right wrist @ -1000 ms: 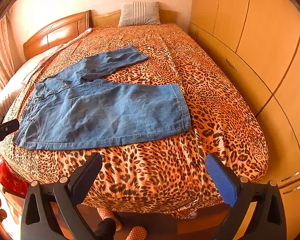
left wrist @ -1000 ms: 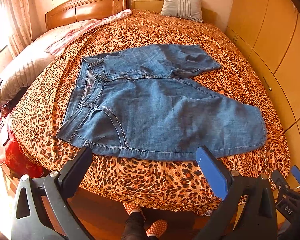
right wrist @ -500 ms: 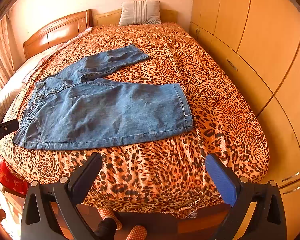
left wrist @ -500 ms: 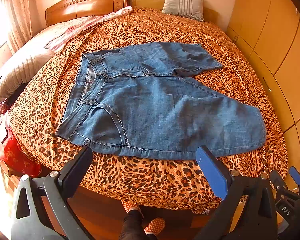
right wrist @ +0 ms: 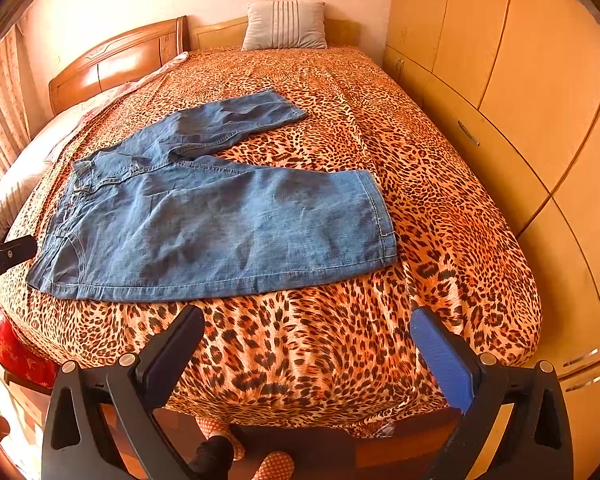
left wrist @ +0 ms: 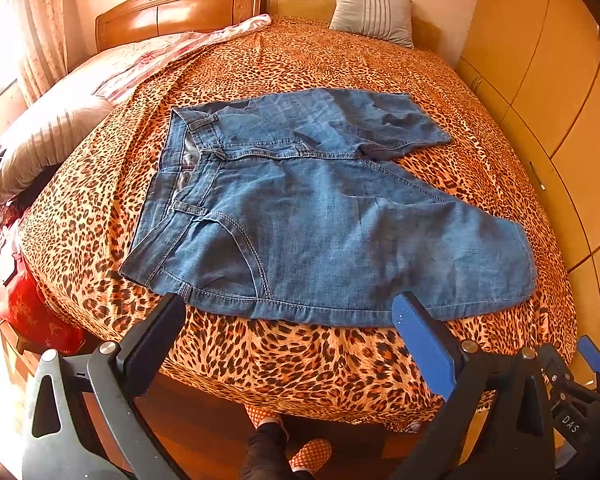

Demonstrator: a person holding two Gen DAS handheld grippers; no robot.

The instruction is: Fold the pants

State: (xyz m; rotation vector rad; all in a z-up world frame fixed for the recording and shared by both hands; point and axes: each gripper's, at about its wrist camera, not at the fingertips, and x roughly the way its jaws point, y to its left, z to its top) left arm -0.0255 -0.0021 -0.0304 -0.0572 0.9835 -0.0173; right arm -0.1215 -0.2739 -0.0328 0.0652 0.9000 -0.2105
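Blue denim shorts (left wrist: 312, 216) lie spread flat on the leopard-print bedspread (left wrist: 300, 60), waistband to the left, one leg running right along the near edge and the other leg angled toward the far right. They also show in the right wrist view (right wrist: 220, 220). My left gripper (left wrist: 288, 316) is open and empty, hovering at the near hem of the shorts. My right gripper (right wrist: 308, 328) is open and empty, just short of the bed's near edge, below the near leg's cuff (right wrist: 384, 220). Its tip also shows in the left wrist view (left wrist: 592, 364).
A grey striped pillow (right wrist: 286, 26) leans at the headboard (left wrist: 180, 12). A pink quilt and pillow (left wrist: 60, 128) lie on the bed's left side. Wooden wardrobes (right wrist: 520, 80) line the right wall. A red bag (left wrist: 20, 300) sits on the floor at left. The person's feet (left wrist: 288, 444) are below.
Both grippers have moved slightly forward toward the bed; the shorts look a little nearer and lie unmoved. Both grippers stay open.
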